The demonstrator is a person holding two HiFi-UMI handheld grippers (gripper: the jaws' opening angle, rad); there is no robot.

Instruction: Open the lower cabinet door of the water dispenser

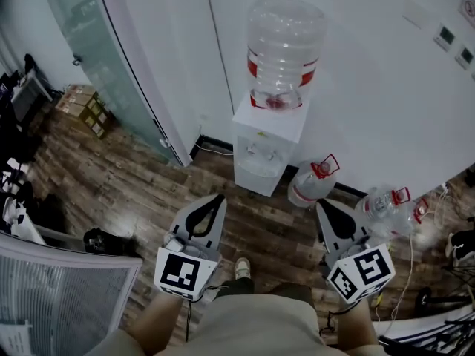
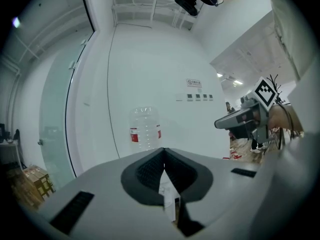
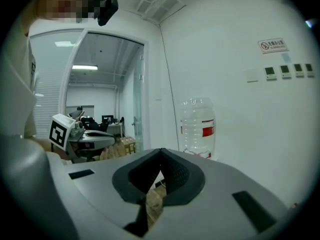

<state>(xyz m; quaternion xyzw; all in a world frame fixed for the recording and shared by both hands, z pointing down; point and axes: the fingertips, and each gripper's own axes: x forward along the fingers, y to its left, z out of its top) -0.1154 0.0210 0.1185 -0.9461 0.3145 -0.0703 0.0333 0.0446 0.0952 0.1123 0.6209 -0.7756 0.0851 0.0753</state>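
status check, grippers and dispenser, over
Left gripper shut, empty; right gripper shut, empty. Water dispenser ahead, neither gripper on it yet. Spare bottle on floor beside it.

There is one water dispenser [image 1: 267, 143]. One big bottle [image 1: 286, 47] sits on top. Two more are down on the floor [image 1: 133, 176]: a near bottle [image 1: 310, 185] and a far bottle [image 1: 380, 203]. There are two tongs: left tongs [image 1: 220, 197], right tongs [image 1: 320, 203].
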